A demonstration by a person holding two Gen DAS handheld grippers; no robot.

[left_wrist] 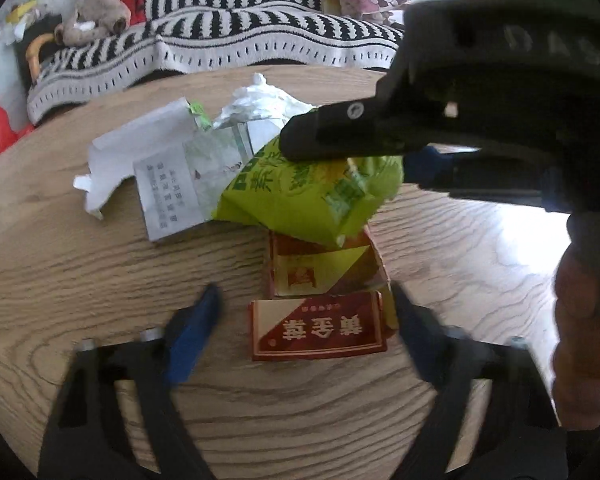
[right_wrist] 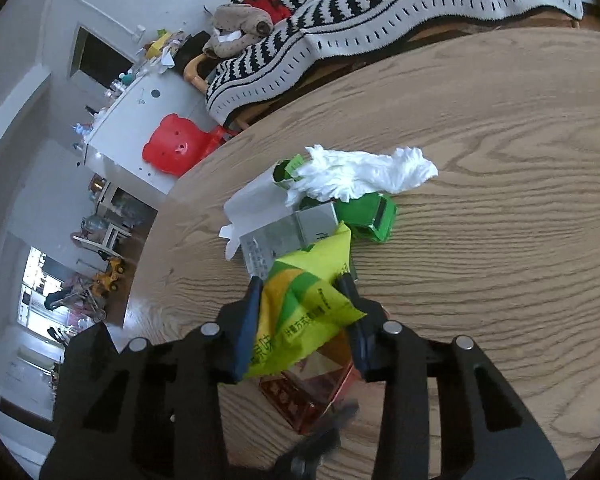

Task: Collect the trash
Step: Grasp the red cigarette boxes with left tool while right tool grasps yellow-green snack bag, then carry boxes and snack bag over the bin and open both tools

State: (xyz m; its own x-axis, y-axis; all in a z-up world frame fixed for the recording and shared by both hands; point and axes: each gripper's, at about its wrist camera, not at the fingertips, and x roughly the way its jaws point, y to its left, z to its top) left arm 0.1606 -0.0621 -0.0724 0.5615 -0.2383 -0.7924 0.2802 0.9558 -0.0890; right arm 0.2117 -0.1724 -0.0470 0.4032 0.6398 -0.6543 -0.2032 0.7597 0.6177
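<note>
While your right claw [right_wrist: 300,312] pinches the green wrapper [right_wrist: 304,304] above the pile, your left claw [left_wrist: 304,320] stands spread around the red box [left_wrist: 320,328] on the surface [left_wrist: 80,260], its long side crosswise between the fingers.

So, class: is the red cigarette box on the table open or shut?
Open: the red cigarette box has its lid flipped back, the gold inside showing.

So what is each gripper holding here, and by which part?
Right gripper pinches the crinkled yellow-green plastic snack bag across its near end. Left gripper straddles the red cardboard cigarette box, gripping nothing.
</note>
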